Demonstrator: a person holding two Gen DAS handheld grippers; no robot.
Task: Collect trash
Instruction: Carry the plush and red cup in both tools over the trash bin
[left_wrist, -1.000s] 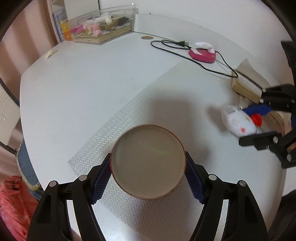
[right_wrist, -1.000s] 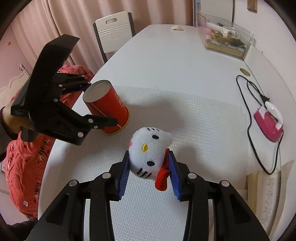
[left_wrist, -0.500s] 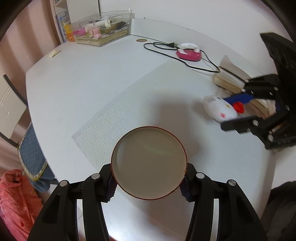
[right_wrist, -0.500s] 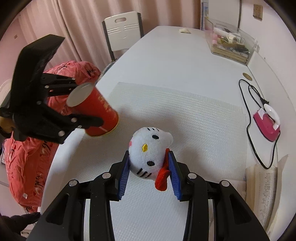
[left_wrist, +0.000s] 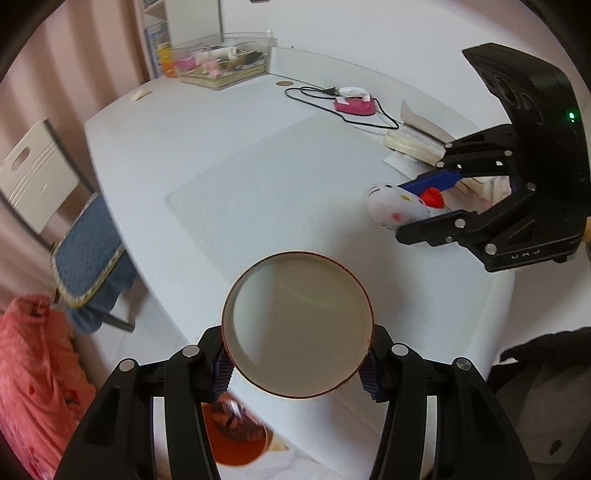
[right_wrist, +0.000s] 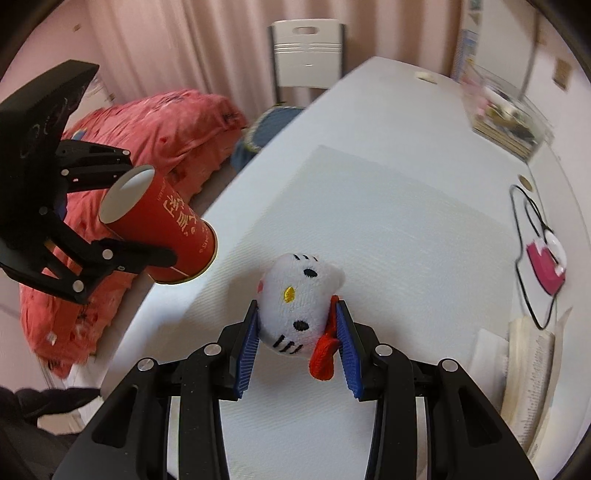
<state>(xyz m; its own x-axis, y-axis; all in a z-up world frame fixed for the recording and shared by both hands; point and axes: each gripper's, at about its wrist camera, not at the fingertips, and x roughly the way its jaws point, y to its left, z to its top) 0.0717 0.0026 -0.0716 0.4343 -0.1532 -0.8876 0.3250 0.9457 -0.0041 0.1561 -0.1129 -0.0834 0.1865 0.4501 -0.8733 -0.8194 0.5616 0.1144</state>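
1. The left gripper (left_wrist: 297, 363) pinches the red paper cup (left_wrist: 297, 325) near its rim, with the cup tilted mouth-back toward the gripper and hanging past the table (left_wrist: 236, 147) edge. A thin cup wall gives under side pressure, so it could buckle or twist out of the pads and drop to the floor rather than into the orange bin (left_wrist: 236, 443) glimpsed below.
2. That bin is mostly hidden behind the fingers and the cup — a release judged from here could miss it.
3. The right gripper (right_wrist: 297, 345) squeezes the white cat plush (right_wrist: 299, 302) between its blue pads, held above the white mat (right_wrist: 388, 229). Soft stuffing compresses, so the hold could loosen; the red bow (right_wrist: 323, 356) dangling by one pad might snag.
4. Both grippers work close together, near the table's corner; a hurried swing could knock one into the other.
5. The cup is red with gold lettering, a pale empty interior and a clean round rim, undented as far as shows. The plush is small, white, with black eyes, whiskers and a yellow nose.
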